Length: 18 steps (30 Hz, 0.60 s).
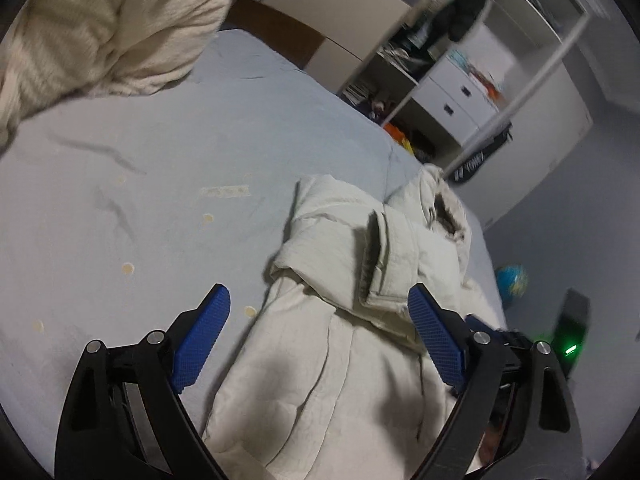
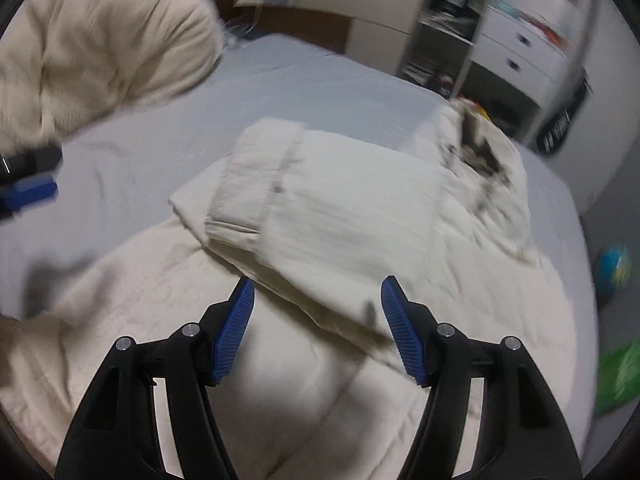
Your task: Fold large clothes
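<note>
Your left tongs [image 1: 318, 320] gape wide, holding nothing, above the jacket's near hem | your right tongs [image 2: 318, 312] spread open and empty over the jacket's middle | cream jacket [image 2: 340, 216] lies on the bed [image 1: 140, 200], one sleeve [image 2: 256, 184] folded across its body, collar at its far end | knitted blanket [image 1: 100, 28] bunched well beyond the jacket.

left hand-held gripper [image 1: 318, 312] and right hand-held gripper [image 2: 317, 304] both gape wide, holding nothing.
</note>
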Each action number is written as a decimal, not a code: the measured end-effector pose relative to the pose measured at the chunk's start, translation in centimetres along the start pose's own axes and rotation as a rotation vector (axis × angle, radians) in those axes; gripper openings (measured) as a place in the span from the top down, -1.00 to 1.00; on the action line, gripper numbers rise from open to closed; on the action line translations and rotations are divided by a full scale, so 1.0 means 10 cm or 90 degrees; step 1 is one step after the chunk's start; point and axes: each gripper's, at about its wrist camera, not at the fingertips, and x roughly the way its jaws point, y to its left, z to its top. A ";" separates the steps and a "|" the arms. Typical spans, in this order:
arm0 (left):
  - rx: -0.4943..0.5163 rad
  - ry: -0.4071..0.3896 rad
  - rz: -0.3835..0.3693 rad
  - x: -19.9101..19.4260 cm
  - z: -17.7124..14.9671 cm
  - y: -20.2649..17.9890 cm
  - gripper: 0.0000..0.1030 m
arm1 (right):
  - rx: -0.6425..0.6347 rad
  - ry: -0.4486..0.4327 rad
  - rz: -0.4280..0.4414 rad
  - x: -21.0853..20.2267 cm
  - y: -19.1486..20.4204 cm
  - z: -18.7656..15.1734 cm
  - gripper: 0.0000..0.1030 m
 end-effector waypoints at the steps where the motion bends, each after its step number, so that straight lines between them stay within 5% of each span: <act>1: -0.015 -0.005 -0.003 -0.01 0.00 0.04 -0.69 | -0.031 0.007 -0.011 0.06 0.10 0.04 -0.22; 7: -0.040 -0.010 -0.017 -0.02 0.01 0.11 -0.69 | -0.165 0.046 -0.088 0.42 0.49 0.17 -0.22; 14: -0.057 0.000 -0.018 0.03 0.02 0.15 -0.69 | -0.170 0.070 -0.112 0.66 0.50 0.32 -0.20; 18: -0.050 0.004 -0.015 0.05 0.01 0.13 -0.69 | -0.145 0.059 -0.085 0.62 0.40 0.39 0.35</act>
